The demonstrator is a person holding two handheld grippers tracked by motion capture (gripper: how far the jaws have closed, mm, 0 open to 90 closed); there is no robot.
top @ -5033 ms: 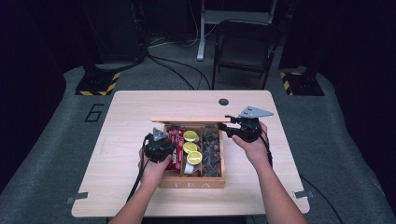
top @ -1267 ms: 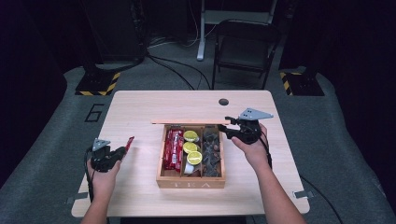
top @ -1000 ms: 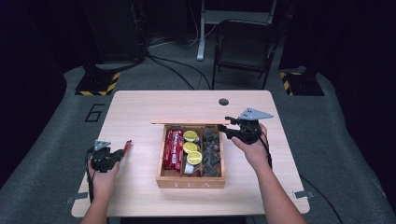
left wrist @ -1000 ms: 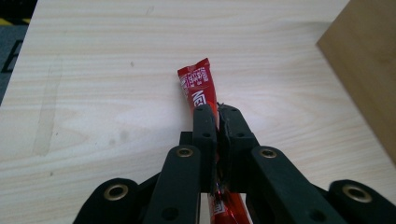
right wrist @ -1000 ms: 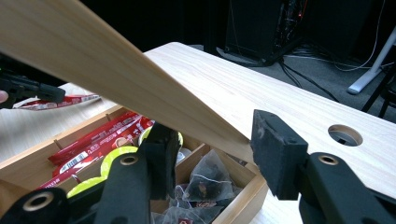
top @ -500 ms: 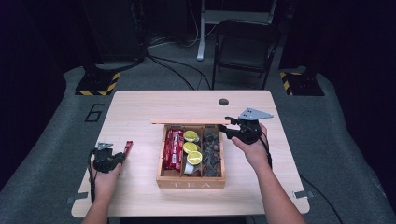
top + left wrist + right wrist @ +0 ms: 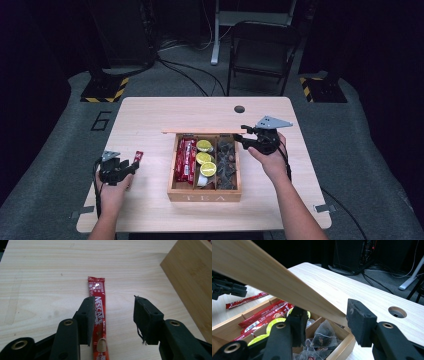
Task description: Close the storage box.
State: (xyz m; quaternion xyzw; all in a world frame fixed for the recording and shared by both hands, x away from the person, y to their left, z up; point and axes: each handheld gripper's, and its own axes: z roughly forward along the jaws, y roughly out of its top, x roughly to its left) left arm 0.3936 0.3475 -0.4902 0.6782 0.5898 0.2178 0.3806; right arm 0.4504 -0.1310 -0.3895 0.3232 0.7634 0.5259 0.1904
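The left gripper [image 7: 113, 322] has just been opening its jaws and stands half open over a red sachet [image 7: 98, 315], which lies flat on the table [image 7: 45, 285] against the inner face of one jaw, unclamped. The right gripper [image 7: 324, 320] stands half open around the edge of the raised lid [image 7: 274, 282] of the box [image 7: 205, 192], though whether its pads press the wood I cannot tell. Below that gripper the box holds red sachets [image 7: 186, 159] in one compartment, yellow-green pods [image 7: 204, 157] in the middle one and tea bags [image 7: 226, 162] in the nearest one.

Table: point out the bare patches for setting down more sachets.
Bare table runs behind the red sachet to the far edge, and between sachet and tea box. Right of the box it is crowded by the right tool holding the lid.
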